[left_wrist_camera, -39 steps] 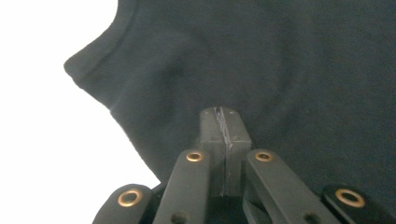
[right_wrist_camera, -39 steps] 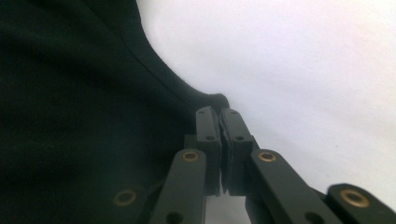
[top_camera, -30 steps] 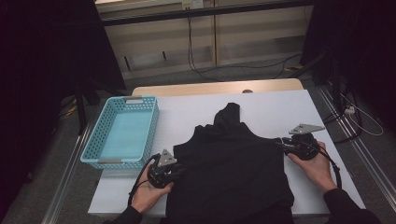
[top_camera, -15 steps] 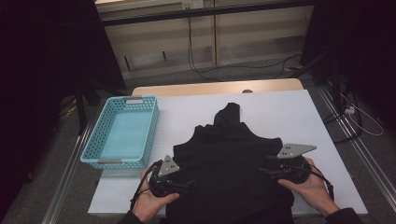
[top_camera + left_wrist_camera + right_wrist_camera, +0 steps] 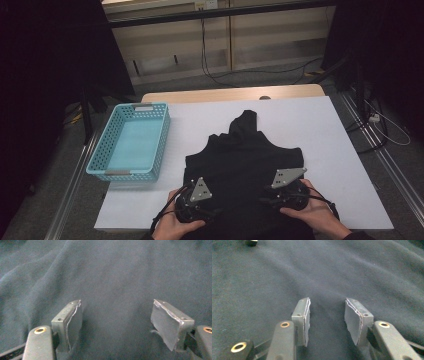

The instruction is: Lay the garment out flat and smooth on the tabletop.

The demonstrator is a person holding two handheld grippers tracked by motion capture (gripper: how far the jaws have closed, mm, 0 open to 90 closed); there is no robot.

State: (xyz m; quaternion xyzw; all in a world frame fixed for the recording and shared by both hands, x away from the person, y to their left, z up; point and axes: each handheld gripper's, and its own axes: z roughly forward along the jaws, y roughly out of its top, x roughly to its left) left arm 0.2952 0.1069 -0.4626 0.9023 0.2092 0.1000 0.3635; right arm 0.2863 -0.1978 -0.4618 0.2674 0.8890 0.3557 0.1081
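Both tongs, left and right, are spread over the black fabric garment at lower centre of the frame; the left has just been closing slightly, the right closing too, nothing pinched. We should pinch one hem layer.

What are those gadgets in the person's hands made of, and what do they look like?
Each hand-held gripper, left and right, is a black body topped by a grey three-cornered plate, trailing a black cable. Two black jaws carry grey pads with brass-coloured pivots. Dark sleeves at the wrists.
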